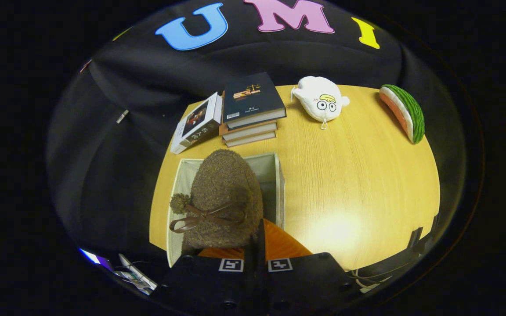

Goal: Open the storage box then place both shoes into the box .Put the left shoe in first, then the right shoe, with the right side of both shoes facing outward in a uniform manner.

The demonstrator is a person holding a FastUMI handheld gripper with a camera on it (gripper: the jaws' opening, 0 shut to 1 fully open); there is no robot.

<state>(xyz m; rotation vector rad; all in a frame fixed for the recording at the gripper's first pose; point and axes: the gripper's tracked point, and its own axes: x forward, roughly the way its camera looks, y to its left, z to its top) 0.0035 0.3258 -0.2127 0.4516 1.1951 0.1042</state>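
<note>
Brown fuzzy shoe (224,197) with a bow and pom-pom hangs toe-away over the open beige storage box (275,175), held at its heel rim by the hand-held gripper (256,245), fingers clenched on it with almost no gap. Box sits on the wooden table (358,175). Beyond it: a stack of books (251,109) with one book (196,123) leaning beside, a white plush toy (321,103), and a watermelon-slice plush (404,112).

Fuzzy fleece shoe (224,197) (glossy ribbon bow), cloth box (279,184), wood-grain table (358,175).
</note>
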